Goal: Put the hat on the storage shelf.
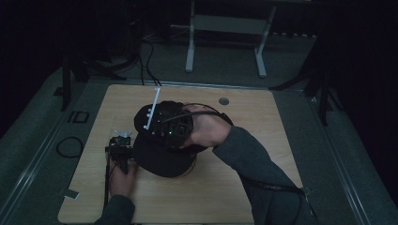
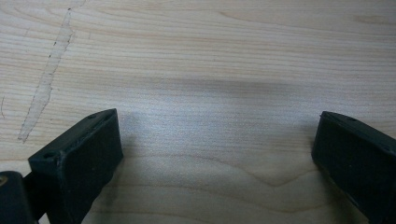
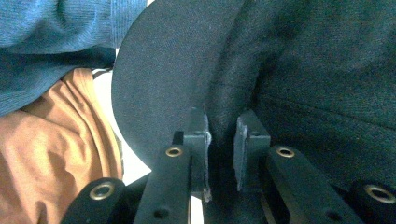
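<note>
right gripper fingers pinch the black cap; left gripper fingers spread wide over the surface.

The cap lies mid-table. My right gripper sits on it. My left gripper rests just left of its brim.

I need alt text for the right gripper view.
The right gripper pinches a fold of a black cap between its two black jaws. At left are the cap's brim, a blue sleeve and orange cloth.
</note>
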A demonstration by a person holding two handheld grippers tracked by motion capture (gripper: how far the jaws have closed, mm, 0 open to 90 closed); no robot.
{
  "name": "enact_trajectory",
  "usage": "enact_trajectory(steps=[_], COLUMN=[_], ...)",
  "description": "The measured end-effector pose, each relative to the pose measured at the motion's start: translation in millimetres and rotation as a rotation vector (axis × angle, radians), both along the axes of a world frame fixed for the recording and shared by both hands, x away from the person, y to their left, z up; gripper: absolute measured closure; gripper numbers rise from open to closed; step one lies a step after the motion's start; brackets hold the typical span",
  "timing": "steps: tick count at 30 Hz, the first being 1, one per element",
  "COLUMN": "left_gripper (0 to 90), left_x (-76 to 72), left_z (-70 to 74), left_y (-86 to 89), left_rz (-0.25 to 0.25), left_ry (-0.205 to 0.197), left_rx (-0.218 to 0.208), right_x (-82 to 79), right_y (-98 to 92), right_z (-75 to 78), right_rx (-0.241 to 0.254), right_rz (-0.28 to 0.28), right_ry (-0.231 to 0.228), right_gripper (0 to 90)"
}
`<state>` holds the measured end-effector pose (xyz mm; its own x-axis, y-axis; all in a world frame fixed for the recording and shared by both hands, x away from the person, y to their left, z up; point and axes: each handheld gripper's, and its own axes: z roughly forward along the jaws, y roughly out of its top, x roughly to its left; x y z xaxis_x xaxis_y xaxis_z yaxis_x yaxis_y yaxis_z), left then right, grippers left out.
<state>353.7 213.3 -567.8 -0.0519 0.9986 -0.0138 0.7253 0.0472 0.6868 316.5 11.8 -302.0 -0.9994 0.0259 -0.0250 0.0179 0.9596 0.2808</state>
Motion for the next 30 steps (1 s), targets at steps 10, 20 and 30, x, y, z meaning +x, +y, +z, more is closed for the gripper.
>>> enact_trajectory(steps=[10,20,30], left_gripper=[1.2,1.2,1.2], left_x=[-0.1,0.0,-0.2], left_z=[0.2,-0.1,0.2], left_y=[0.3,0.1,0.3], left_rz=[-0.002,-0.002,-0.004], left_ry=[0.002,0.000,0.004], left_rx=[0.002,0.001,0.003], right_x=[0.6,0.8,3.9], right_y=[1.5,1.8,-1.8], right_z=[-3.4,-3.3,0.3], right_rx=[-0.002,-0.001,0.020], right_rz=[0.000,0.000,-0.039], right_ry=[-0.002,0.008,-0.003], right_gripper=[67.3,54.9,45.8])
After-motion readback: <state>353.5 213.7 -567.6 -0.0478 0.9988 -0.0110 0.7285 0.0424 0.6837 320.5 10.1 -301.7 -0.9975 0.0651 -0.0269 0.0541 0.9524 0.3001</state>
